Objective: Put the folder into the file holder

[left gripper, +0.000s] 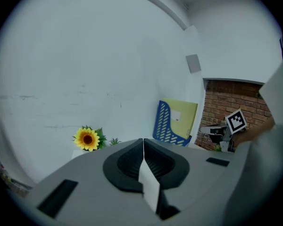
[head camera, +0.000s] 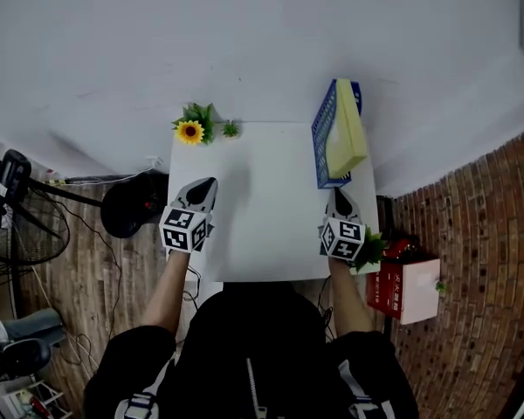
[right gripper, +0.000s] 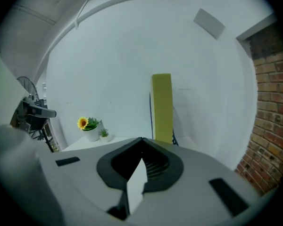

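White tabletop (head camera: 262,208) fills the middle of the head view, set against a pale wall. At its far right corner stands the blue file holder (head camera: 320,142), and there it is: the yellow folder (head camera: 348,133) sits inside it, on edge, resting against the slotted blue side.

On to the left gripper (head camera: 210,182), over the table's left edge: jaws pressed together, nothing between them. The right gripper (head camera: 339,194) is at the right edge, just short of the holder, and it's the same story: jaws closed tip to tip, empty, looking straight at the folder's narrow yellow edge. Both grippers are clear of holder and folder alike.

Far left corner, a sunflower (head camera: 190,131) among its leaves, and just beside it a tiny green plant (head camera: 230,129).
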A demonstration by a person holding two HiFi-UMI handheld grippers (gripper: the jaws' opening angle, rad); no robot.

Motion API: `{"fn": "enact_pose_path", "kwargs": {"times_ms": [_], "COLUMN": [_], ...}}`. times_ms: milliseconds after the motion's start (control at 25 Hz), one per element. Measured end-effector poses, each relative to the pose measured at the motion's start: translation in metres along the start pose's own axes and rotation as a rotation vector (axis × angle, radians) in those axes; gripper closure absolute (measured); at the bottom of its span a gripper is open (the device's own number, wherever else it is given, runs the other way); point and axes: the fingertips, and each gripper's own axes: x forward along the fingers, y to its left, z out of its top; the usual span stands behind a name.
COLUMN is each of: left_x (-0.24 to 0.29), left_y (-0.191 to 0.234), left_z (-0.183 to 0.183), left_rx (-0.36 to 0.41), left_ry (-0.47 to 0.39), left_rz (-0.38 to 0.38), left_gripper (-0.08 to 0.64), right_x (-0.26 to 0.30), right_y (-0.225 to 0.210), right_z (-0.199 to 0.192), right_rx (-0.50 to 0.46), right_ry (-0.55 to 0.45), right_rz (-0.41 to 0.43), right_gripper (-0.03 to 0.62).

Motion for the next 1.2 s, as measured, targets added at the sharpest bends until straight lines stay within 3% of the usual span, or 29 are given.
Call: {"fn": "enact_pose_path", "kwargs": {"times_ms": [280,480,680,1200], "left_x": [-0.005,-0.012,-0.009,0.002], "left_y": [-0.005,-0.002,-0.002,-0.009], "left_z": [0.05,0.083,0.086,0.067], "left_rx": [0.039,0.079,0.086,0.057], "left_ry": [-0.14,-0.215,-0.214,-0.166], "left_rz": [-0.007,0.03,0.021,0.004], "left_gripper": [0.535,0.535,0.535,0.535], "right_x": [-0.011,-0.02,-0.024,-0.022], "right_y": [0.04,0.063,0.081,0.085], "right_z": [0.053,0.101,0.12,0.109], "right_rx": [-0.047,-0.07,-0.096,-0.098], "right_ry": [-0.1,-0.186,-0.22,-0.209], "right_rz": [0.099,0.148,0.185,0.196], "right_gripper": [0.583,0.583,0.584,0.584]}}
